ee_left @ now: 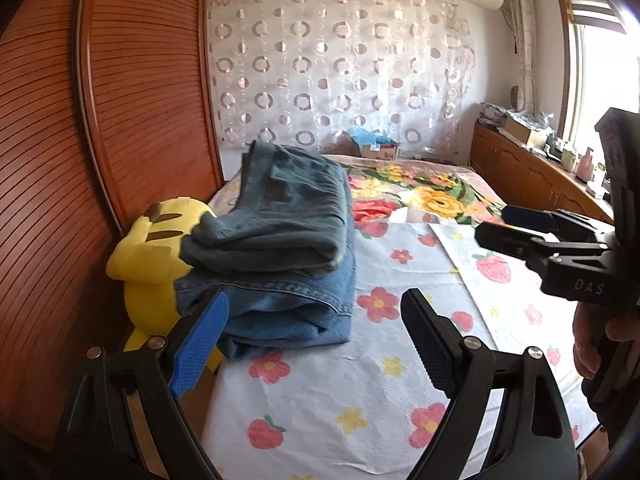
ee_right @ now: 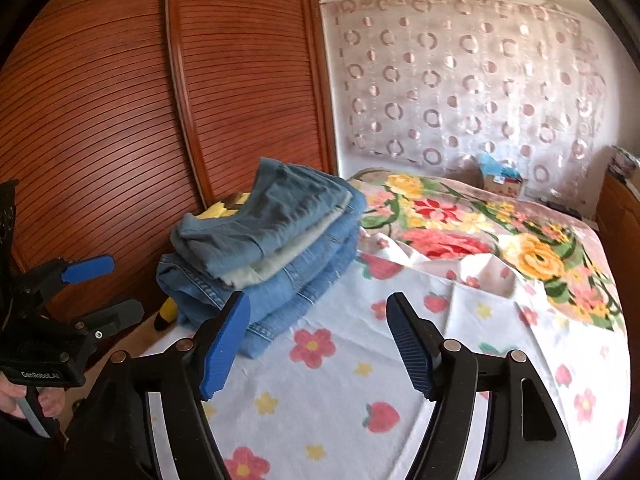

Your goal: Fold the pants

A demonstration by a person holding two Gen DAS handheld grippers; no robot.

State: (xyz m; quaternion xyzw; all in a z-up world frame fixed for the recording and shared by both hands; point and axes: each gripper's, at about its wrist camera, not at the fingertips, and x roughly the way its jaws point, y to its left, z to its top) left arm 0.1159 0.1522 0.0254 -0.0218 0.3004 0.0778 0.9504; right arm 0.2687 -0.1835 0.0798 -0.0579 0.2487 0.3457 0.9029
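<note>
Filling most of the room is the bed (ee_right: 360, 400), spread with a flowered sheet. Behind the bed's left edge stands a slatted wardrobe (ee_right: 120, 120). On that same edge, near the wardrobe, sits a folded stack of pants (ee_right: 276, 248): grey-blue pairs on top, denim beneath, long axis running away along the bed, fold edges facing the foot. A yellow plush (ee_left: 148, 264) is wedged between the stack and the wardrobe, touching the pants. Left gripper (ee_left: 316, 344) hovers just short of the stack, fingers spread, nothing between them. Right gripper (ee_right: 320, 340) likewise gapes empty over the sheet.
</note>
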